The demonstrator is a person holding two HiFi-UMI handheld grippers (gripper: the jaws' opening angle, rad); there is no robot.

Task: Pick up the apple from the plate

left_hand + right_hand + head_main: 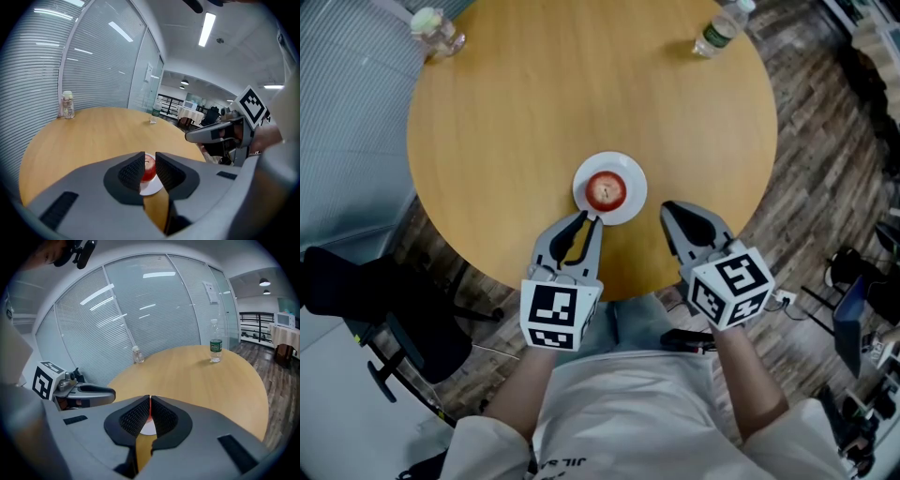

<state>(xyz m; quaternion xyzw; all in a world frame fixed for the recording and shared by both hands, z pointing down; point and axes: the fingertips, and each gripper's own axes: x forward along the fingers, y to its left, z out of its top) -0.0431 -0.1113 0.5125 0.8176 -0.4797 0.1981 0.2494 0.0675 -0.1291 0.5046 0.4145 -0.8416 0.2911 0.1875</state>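
Looking down, we see our left claw (pixel 590 218), jaws narrowly parted and empty, by the rim of the plate (pixel 636 200); the apple (pixel 606 190) sits on it at frame centre; our right claw (pixel 668 207), lower right, is closed.

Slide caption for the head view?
Left gripper and right gripper hover near a red apple on a white plate atop a round wooden table.

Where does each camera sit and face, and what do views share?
Head view: on the person's head, steeply down onto the table; left gripper, right gripper, forearms, torso show.
Left gripper view: on left gripper, along parted jaws to the apple; right gripper shows.
Right gripper view: on right gripper, along shut jaws to the plate; left gripper shows.
All share the apple.
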